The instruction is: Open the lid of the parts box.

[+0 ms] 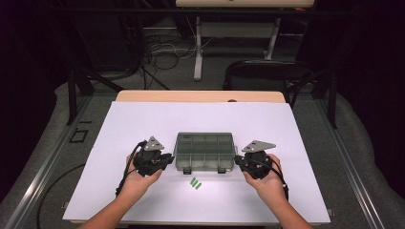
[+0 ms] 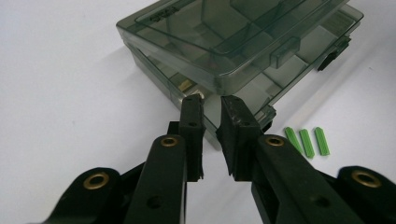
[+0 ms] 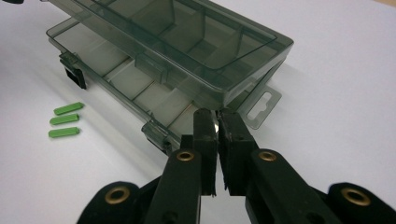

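We have the left gripper (image 2: 212,105) and right gripper (image 3: 218,116) flanking the smoky translucent plastic compartment box (image 1: 205,151), jaws nearly pressed together at its corners; three green plastic sticks (image 1: 195,182) between them.

Desk (image 1: 200,96): light wood, its far edge showing beyond the cover.
White sheet (image 1: 157,119): spread flat over nearly the whole desk top.
Black chair (image 1: 267,71): just behind the desk's far right side, its seat dark.
Second table (image 1: 243,3): well beyond, pale top on white legs.
Cables (image 1: 162,47): loose tangle on the floor by the left white leg.
Metal rail (image 1: 43,171): runs along the floor left of the desk.
Tape square (image 1: 79,136): black outline on the grey floor, beside that rail.
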A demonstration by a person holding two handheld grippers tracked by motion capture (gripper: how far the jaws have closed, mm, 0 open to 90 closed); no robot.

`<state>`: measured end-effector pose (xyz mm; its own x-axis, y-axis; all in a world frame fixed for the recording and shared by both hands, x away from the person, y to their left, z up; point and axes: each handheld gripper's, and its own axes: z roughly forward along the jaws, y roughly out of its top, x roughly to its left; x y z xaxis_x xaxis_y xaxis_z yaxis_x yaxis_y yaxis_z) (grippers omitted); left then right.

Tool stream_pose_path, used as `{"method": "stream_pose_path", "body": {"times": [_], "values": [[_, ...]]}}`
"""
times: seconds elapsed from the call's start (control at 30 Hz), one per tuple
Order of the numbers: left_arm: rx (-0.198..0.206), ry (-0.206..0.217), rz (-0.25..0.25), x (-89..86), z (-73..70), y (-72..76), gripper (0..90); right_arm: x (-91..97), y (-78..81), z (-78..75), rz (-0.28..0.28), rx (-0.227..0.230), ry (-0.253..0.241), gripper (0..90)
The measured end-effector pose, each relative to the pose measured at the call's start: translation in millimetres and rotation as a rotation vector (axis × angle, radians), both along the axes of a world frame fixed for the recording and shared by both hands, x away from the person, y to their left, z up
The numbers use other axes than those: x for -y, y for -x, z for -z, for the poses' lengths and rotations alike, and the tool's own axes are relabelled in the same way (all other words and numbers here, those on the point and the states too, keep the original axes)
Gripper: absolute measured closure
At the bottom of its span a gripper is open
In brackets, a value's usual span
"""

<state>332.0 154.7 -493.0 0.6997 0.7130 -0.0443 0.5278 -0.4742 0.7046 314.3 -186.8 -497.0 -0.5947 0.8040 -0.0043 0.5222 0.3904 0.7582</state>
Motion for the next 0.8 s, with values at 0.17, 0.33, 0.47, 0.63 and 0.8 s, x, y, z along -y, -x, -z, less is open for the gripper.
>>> {"method": "stream_pose_path", "body": {"times": [0.17, 0.33, 0.47, 0.63, 0.8], "values": [[0.020, -0.003, 0.004, 1.3, -4.0, -0.4, 77.1, 1.2, -1.1, -5.0, 0.005, 0.022, 0.006, 81.6], [0.031, -0.003, 0.008, 2.6, -9.8, -2.0, 76.8, 0.3, -2.8, -9.3, 0.005, 0.043, 0.023, 78.5], [0.035, -0.002, 0.007, 5.2, -14.3, -4.0, 76.7, -2.3, -5.2, -14.5, -0.004, 0.059, 0.034, 77.7], [0.040, 0.003, -0.006, 5.8, -22.6, -9.3, 76.7, -6.2, -8.8, -23.5, 0.002, 0.075, 0.053, 76.9], [0.034, 0.022, -0.024, 5.5, -32.5, -17.6, 77.0, -7.4, -14.8, -33.7, 0.005, 0.080, 0.064, 77.2]]}}
